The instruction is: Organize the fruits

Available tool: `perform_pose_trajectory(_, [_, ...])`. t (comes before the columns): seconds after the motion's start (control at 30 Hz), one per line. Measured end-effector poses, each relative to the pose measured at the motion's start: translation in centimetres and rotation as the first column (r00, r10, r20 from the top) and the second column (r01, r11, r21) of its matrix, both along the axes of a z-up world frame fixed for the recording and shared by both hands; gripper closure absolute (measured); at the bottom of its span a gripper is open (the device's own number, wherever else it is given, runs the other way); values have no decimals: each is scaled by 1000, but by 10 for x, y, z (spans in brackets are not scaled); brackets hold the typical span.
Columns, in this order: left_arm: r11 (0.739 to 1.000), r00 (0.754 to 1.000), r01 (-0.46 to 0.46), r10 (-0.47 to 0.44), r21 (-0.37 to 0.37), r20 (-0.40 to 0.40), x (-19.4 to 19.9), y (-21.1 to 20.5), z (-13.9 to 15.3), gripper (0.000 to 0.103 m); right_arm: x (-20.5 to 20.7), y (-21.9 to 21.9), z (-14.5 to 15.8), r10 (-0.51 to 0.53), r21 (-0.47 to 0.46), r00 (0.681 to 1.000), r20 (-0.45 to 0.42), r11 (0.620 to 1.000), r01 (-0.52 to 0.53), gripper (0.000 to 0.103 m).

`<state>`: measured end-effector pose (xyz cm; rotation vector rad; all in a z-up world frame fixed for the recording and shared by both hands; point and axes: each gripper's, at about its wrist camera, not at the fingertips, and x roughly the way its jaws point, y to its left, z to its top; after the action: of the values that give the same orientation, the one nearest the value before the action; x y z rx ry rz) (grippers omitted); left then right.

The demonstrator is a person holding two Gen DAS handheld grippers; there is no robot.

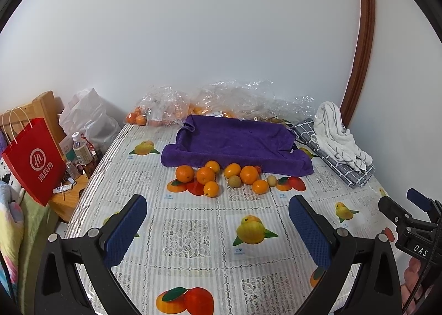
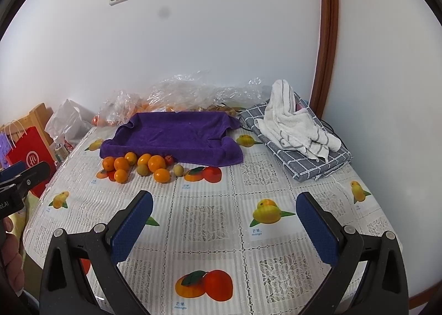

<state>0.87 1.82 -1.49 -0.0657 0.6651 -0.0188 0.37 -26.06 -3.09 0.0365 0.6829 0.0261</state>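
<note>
Fruits (image 1: 221, 176): a loose cluster on the bench (image 1: 193, 232), touching or just in front of the near edge of the purple towel (image 1: 234, 141). Mostly oranges (image 1: 184, 173), plus a couple of small yellow-green ones (image 1: 234, 181) and a tiny red one, too small to ID. Towel looks draped over a tray w/ raised sides, nothing in it; I'd guess that's where the fruit should go, since the pile sits right at its lip.

Behind the towel: crinkled clear bags (image 1: 165, 107) w/ more orange fruit inside. To the towel's right: a striped white cloth (image 1: 337, 132) on a folded grey check cloth.

My left hand-held gripper (image 1: 218, 221) is spread wide, holding nothing, hovering over the bench well short of the towel and aimed at the pile. Right hand-held gripper (image 2: 224, 218) same: fully apart, nothing in it, further right of the pile. Task not started imo; left is closer, so I'd go w/ that first.
</note>
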Motion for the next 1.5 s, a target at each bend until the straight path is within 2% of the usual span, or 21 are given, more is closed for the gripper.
perform_pose_trajectory(1.13, [1000,1000,-6,6,-9,3,1,-2,5,0,0,3,4,6,-4,1000,5,1000,-6,1])
perform_pose_trajectory(1.5, [1000,1000,-11,11,-1,8,16,4,1,0,12,12,-4,13,-23,1000,2,1000,-13,1])
